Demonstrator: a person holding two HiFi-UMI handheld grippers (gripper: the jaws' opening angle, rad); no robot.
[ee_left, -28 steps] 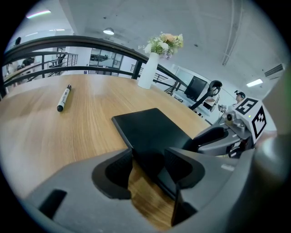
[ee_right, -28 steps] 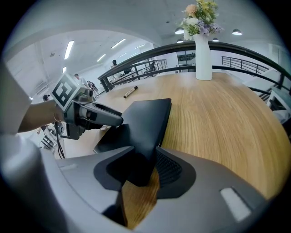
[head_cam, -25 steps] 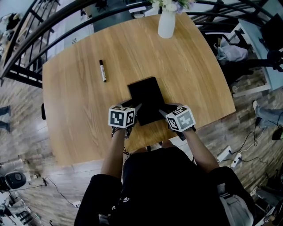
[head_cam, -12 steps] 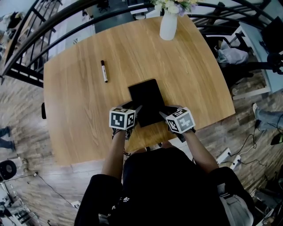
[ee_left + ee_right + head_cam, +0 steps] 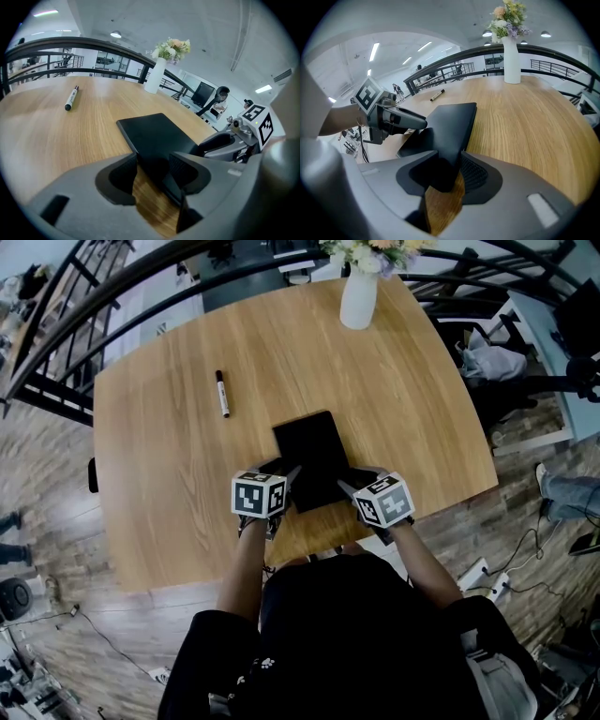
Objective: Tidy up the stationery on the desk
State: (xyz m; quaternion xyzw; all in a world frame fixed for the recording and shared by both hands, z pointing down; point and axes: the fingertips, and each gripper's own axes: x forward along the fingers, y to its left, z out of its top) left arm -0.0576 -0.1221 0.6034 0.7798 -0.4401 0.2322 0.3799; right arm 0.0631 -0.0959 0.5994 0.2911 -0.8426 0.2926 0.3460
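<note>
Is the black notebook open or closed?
Closed: the black notebook shows one flat cover, no pages; left gripper and right gripper clamp its near corners.

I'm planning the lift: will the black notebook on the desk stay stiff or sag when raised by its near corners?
Probably stiff: the black notebook shows straight, unbent edges where the left hand-held gripper and right hand-held gripper pinch its near corners. It looks thin, so likely light. Its smooth matte cover may slip if gripped loosely.
</note>
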